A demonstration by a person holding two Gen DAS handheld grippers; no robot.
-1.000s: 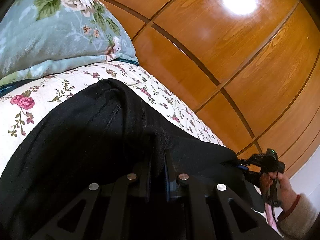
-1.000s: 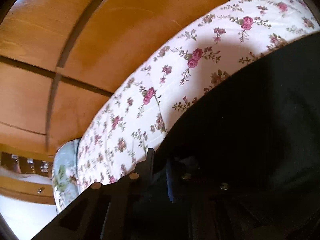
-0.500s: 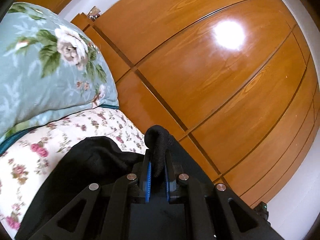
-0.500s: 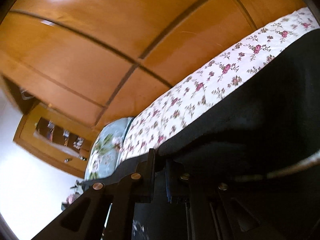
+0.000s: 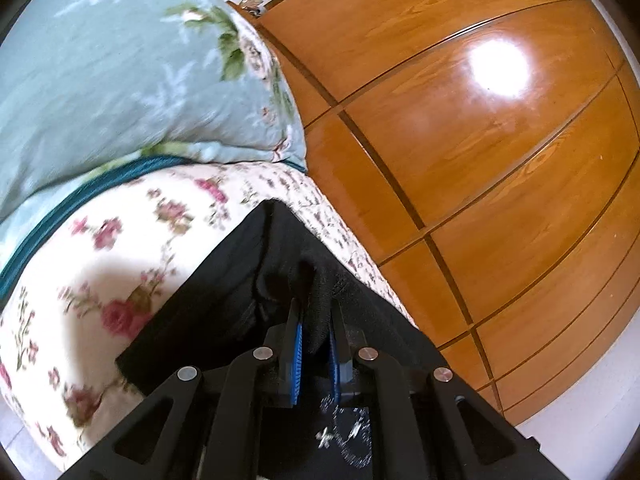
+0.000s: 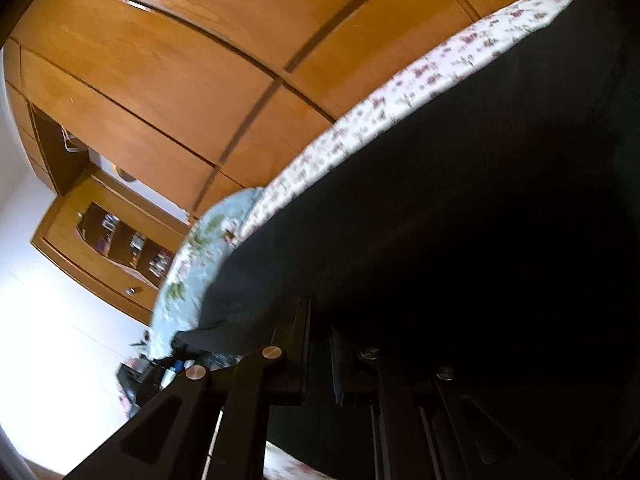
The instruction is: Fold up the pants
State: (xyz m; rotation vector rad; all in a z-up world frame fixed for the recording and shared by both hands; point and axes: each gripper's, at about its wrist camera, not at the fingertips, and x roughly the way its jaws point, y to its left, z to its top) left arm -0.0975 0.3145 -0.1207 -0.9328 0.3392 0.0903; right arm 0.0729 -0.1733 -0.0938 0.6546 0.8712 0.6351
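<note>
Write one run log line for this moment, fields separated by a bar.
step: fold pants | left gripper: shut on black pants | right gripper: shut on black pants | surface: floral bed sheet | status: fabric lifted, fold not finished

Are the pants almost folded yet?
Not yet. Both grippers have grabbed: the left gripper and right gripper each pinch the black pants above the flowery bed. No neat fold shows; laying them over and smoothing remain.

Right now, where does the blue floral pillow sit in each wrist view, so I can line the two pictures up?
Left wrist: blue floral pillow fills the upper left, above the bedsheet.
Right wrist: pillow is a small strip at centre left, beside the black pants.
Shared landmark: the wooden wardrobe behind the bed.
</note>
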